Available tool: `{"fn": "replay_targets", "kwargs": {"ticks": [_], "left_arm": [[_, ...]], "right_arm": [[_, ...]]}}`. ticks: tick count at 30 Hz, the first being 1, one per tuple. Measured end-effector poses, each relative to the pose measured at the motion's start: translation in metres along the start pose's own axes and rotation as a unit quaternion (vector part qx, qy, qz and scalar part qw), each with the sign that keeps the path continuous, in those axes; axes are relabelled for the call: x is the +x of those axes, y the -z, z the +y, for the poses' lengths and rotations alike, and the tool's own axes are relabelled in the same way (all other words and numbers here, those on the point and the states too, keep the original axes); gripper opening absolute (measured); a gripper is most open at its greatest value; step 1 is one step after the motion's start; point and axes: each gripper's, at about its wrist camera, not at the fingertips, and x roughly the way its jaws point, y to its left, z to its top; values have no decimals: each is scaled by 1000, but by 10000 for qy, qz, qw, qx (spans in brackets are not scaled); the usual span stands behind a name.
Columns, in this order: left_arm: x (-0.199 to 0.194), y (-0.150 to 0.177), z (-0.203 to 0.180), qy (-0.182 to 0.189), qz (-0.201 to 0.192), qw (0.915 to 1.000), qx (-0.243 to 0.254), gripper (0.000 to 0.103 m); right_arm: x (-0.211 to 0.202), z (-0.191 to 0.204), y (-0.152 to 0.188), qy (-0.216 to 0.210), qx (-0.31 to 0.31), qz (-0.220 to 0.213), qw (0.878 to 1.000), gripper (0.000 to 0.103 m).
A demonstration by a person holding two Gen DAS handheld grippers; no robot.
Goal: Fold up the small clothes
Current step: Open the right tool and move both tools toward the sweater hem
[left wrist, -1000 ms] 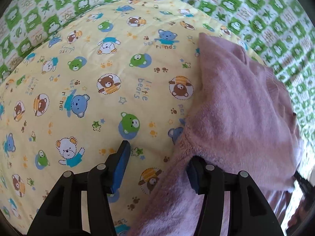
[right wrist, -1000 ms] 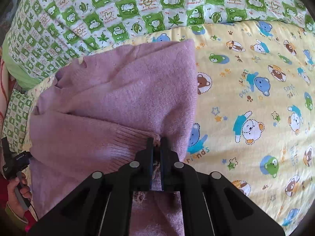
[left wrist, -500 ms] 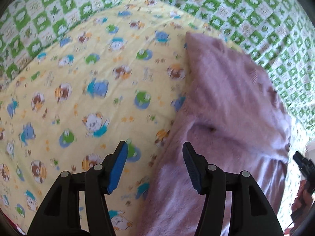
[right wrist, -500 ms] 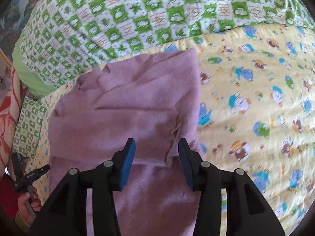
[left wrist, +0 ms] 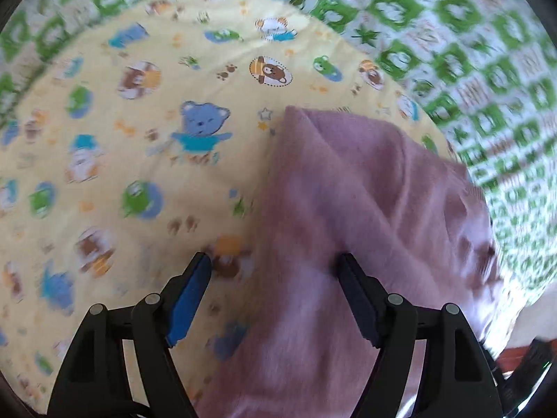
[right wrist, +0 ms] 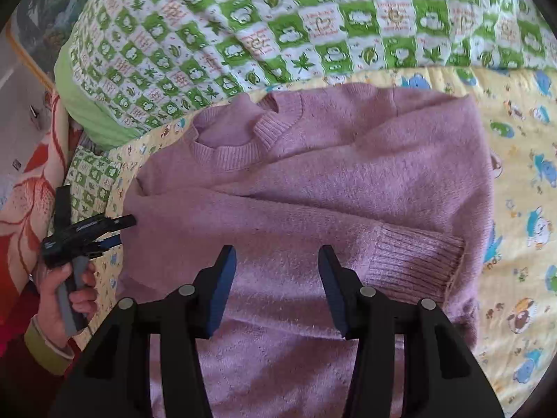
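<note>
Spread over a yellow bear-print sheet (right wrist: 522,209), the pink sweater (right wrist: 313,181) is lying crosswise directly under my right gripper (right wrist: 276,285), nearer than my left gripper (left wrist: 273,278), both gaping wide, holding nothing.

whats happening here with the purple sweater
A person with tongs in each hand is folding a purple sweater on a yellow bear-print blanket. One sleeve lies folded across the body. Both the right tongs and the left tongs are open, holding nothing; the left straddles the sweater's edge.
</note>
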Motion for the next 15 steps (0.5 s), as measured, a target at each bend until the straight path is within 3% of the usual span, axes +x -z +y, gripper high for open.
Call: {"fn": "replay_targets", "kwargs": {"ticks": [1, 2, 3, 7, 10, 15], "left_arm": [[2, -4, 0, 61, -47, 10000, -18, 52], [1, -9, -2, 162, -111, 9998, 32, 21], [-1, -11, -5, 219, -143, 9996, 90, 13], [-8, -9, -14, -162, -428, 9977, 498, 8], [-5, -7, -9, -173, -448, 9979, 425, 10], [-26, 4, 0, -230, -413, 9983, 347, 33]], "right_arm": [[4, -4, 0, -3, 13, 57, 10000, 50], [6, -8, 1, 32, -18, 99, 9999, 50], [9, -13, 1, 123, -59, 138, 9998, 50], [9, -48, 0, 576, 267, 43, 9980, 49], [7, -69, 4, 270, 669, -95, 9973, 47], [-5, -49, 5, 535, 534, -179, 9970, 50]]}}
